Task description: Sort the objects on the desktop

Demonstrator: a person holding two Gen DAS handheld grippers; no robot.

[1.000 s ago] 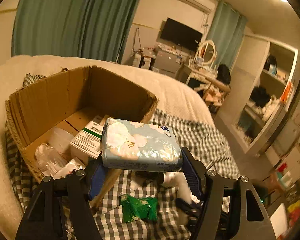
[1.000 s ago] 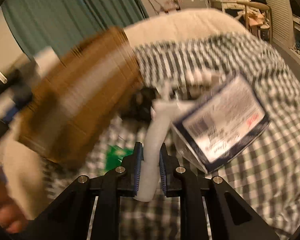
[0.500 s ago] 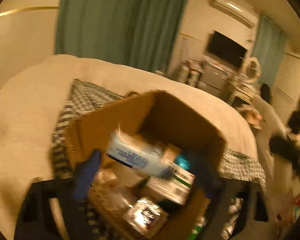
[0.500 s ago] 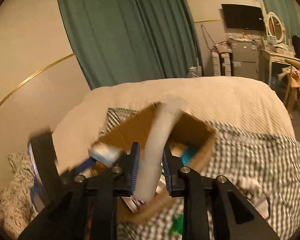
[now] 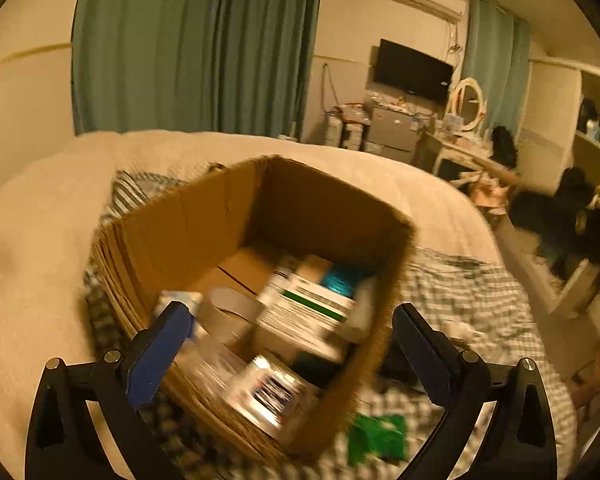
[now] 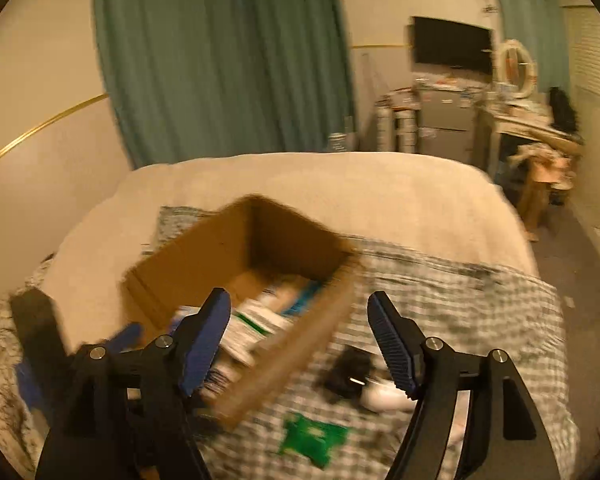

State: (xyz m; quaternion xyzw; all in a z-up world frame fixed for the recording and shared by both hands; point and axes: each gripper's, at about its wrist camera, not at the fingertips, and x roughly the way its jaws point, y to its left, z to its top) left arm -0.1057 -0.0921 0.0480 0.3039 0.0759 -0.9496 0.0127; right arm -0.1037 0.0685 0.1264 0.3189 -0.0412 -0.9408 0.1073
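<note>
The cardboard box [image 5: 204, 232] sits on a checked cloth [image 6: 460, 300] on the bed [image 6: 340, 188], near the cloth's far left corner, and its top is open. Inside the box lie many small things, all blurry: a white and green packet [image 5: 308, 308] near the right wall, a grey roll [image 5: 228, 308] beside it toward the left wall, a bit of shiny blue [image 5: 340, 280] at the back right, and a shiny pack with dark print [image 5: 268, 392] at the near wall. The left gripper [image 5: 292, 352] hangs over the near side of the box with its jaws spread wide and nothing between them. The right gripper [image 6: 300, 344] is over the near right corner of the box, jaws wide too and holding nothing. On the cloth, outside the box by its near right side, lie a green packet [image 6: 312, 436], a black thing [image 6: 348, 372] and a white thing [image 6: 384, 398] just beside the black one. Far behind the bed hang green curtains [image 5: 196, 44], and a dark TV [image 5: 412, 70] is on the wall
</note>
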